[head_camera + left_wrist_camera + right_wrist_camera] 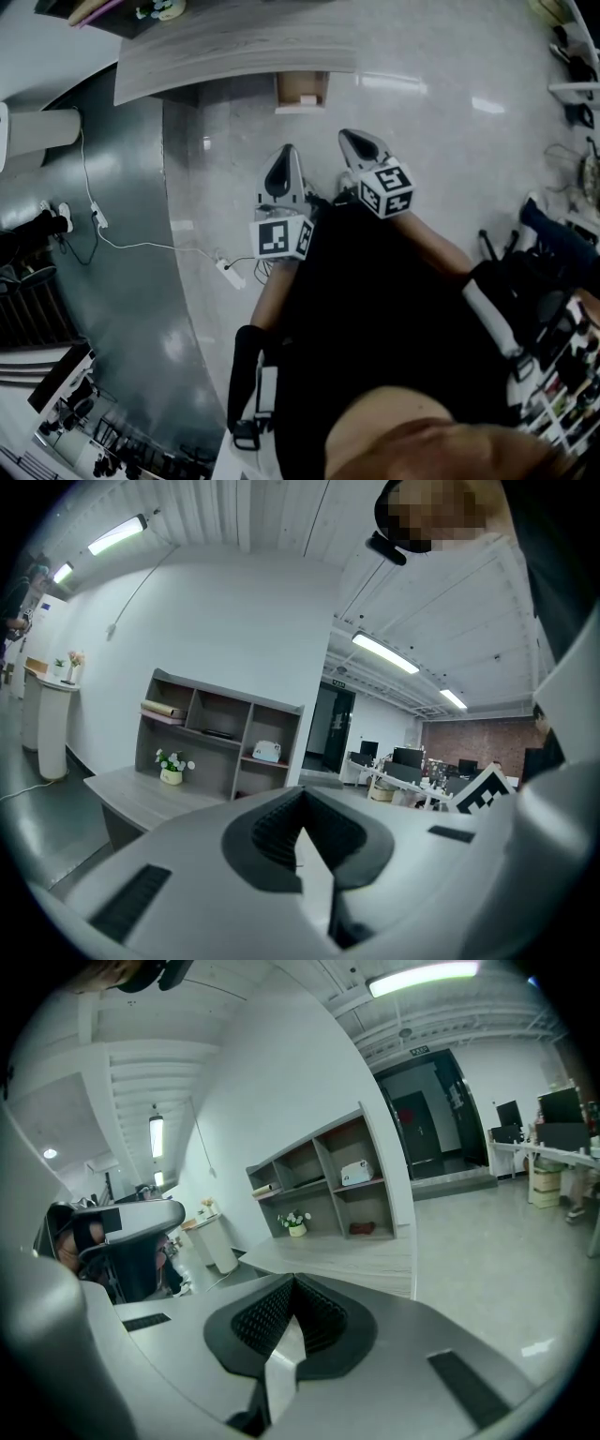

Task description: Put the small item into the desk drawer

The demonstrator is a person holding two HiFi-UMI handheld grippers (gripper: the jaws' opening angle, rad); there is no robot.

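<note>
Left tool (287,156), right tool (352,139) closed; drawer (302,91) only head view.

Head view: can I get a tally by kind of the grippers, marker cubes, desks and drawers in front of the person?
Grippers: 2, the left gripper and the right gripper, both shut with nothing held
Marker cubes: 2, the left cube and the right cube
Desks: 1, the desk
Drawers: 1, the open drawer at the desk's edge
Total: 6
</note>
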